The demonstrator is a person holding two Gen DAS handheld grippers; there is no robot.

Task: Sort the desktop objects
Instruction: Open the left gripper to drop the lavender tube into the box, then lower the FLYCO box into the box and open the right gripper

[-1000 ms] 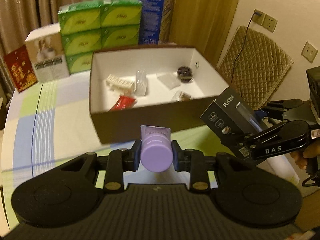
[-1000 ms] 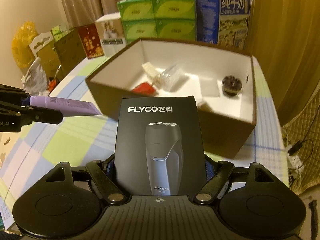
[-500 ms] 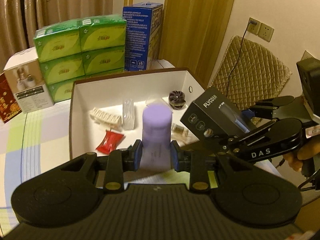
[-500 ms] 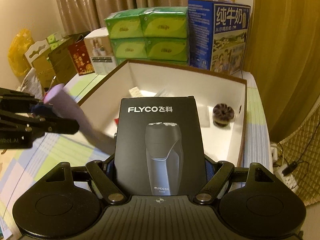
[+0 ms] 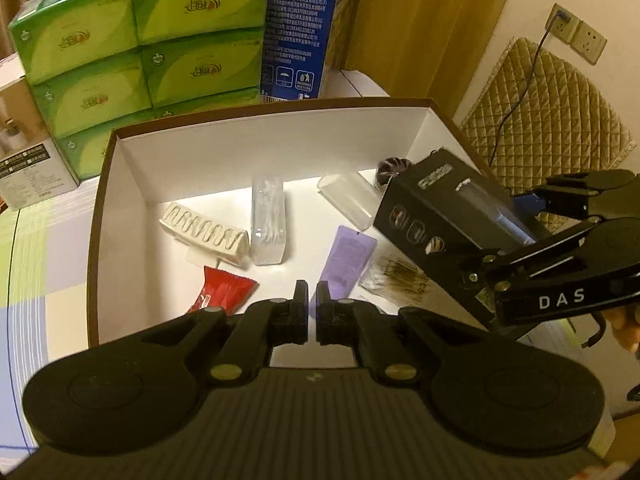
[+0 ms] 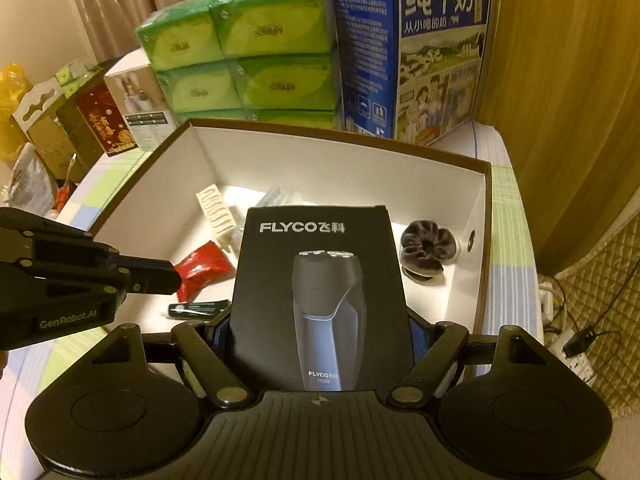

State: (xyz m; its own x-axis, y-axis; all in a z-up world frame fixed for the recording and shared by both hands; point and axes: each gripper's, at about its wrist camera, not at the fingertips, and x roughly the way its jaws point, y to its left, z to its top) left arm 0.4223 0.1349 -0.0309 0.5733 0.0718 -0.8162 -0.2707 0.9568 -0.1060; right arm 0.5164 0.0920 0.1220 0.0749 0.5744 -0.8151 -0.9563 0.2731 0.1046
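A brown carton with a white inside stands in front of both grippers. The purple tube lies on its floor, just beyond my left gripper, which is shut with nothing between its fingers. In the right wrist view that left gripper hangs over the carton's near left corner. My right gripper is shut on a black FLYCO shaver box and holds it tilted above the carton's right side. The shaver box hides part of the carton's floor.
Inside the carton lie a red packet, a white clip, clear packets, a bag of pins and a dark scrunchie. Green tissue packs and a blue milk carton stand behind it. A quilted chair is at the right.
The left gripper went forward over the carton and let go of the purple tube, which now lies inside; its jaws closed empty. The right gripper carried the shaver box forward over the carton.
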